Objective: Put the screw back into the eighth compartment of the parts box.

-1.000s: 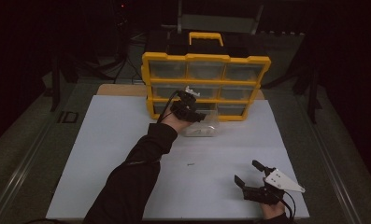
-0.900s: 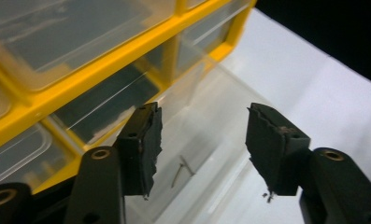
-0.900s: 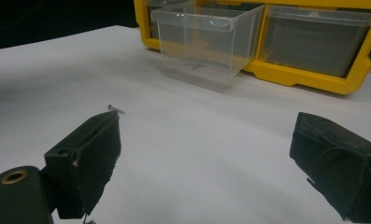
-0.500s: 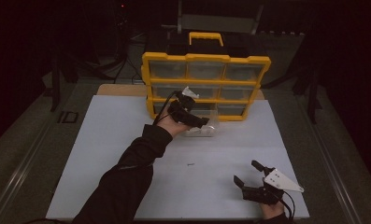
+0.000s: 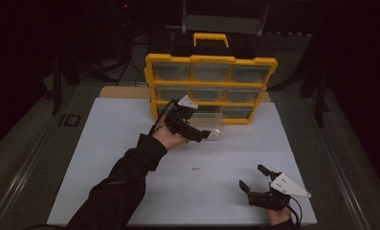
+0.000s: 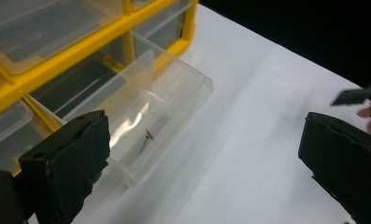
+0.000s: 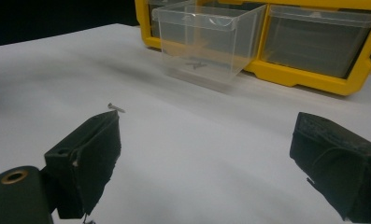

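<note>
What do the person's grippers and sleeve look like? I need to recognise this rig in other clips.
Both the left gripper and the right gripper are black, with two blocky, rough-edged black pads. Each carries a pale grey three-cornered plate and trails a black cable. The left arm wears a dark long sleeve.

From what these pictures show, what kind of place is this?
Probably a recording bench in a dark workshop or lab. A white table carries a yellow parts organizer with one clear drawer pulled out, a small screw inside it. Dark stands surround the table.
</note>
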Demonstrator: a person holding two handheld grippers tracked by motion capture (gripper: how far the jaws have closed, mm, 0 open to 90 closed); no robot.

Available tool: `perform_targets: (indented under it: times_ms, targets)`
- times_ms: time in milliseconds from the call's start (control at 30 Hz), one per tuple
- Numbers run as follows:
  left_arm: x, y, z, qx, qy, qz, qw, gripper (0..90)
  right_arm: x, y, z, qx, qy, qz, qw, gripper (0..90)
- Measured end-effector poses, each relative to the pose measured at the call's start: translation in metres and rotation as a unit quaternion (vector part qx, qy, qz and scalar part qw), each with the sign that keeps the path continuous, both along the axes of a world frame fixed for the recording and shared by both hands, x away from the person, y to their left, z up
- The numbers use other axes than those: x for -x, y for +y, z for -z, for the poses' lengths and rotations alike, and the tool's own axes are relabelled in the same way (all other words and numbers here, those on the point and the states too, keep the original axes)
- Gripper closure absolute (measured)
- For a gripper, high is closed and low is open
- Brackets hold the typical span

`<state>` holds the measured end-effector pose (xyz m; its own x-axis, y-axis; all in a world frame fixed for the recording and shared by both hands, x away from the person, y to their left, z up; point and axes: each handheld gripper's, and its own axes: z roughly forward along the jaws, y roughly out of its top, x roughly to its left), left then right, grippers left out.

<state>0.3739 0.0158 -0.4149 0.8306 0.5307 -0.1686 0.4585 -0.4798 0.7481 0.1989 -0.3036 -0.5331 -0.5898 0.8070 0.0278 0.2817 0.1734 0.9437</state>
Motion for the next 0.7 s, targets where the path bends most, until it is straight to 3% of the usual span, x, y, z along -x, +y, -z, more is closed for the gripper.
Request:
perform_targets:
  times_ms: [200, 700]
  targets:
    - [0.017, 0.01, 0.003, 0.009, -0.002, 0.017, 0.9998, 1.5, 0.0, 0.0, 0.0, 0.001, -0.001, 0.0, 1.0, 8.8]
    - [0.045, 0.012, 0.023, 0.012, -0.002, 0.048, 0.9988, 1.6, 0.0, 0.001, -0.001, 0.003, -0.001, -0.001, 1.0, 8.8]
